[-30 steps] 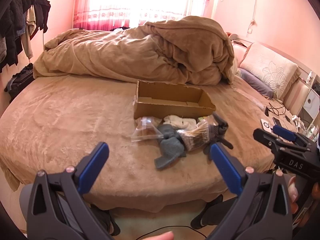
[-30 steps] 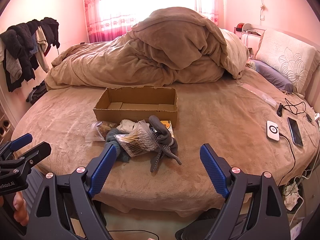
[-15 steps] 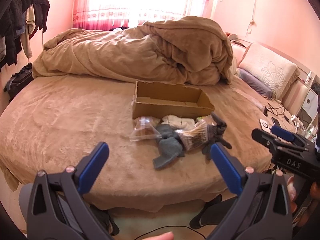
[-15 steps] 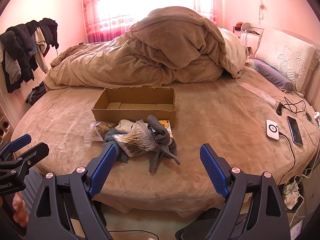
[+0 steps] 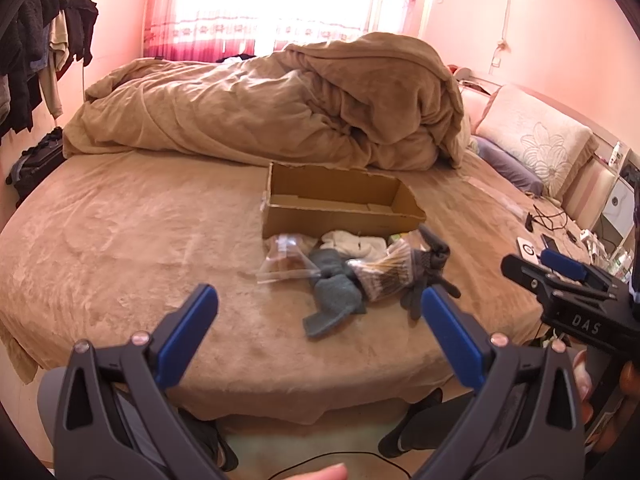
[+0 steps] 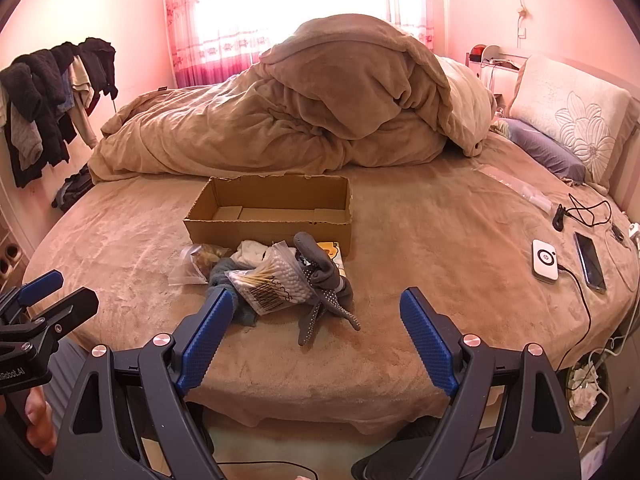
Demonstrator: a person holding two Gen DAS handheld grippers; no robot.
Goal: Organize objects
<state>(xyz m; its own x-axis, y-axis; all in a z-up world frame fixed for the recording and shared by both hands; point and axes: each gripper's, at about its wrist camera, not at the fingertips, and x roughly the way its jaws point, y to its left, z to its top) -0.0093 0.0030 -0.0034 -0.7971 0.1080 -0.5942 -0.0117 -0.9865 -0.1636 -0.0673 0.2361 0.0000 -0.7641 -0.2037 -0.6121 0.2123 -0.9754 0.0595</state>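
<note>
An open, empty cardboard box sits on the brown bed. In front of it lies a pile: a clear bag of cotton swabs, grey socks, a white cloth and a small clear bag with brown contents. My left gripper is open and empty, in front of the bed's edge, short of the pile. My right gripper is open and empty, also short of the pile.
A heaped brown duvet fills the back of the bed. A phone, a white charger pad and cables lie at the right. Pillows are far right. Clothes hang on the left wall.
Both grippers have drifted slightly; the view shifts a little. Both stay open and nothing was taken hold of.
</note>
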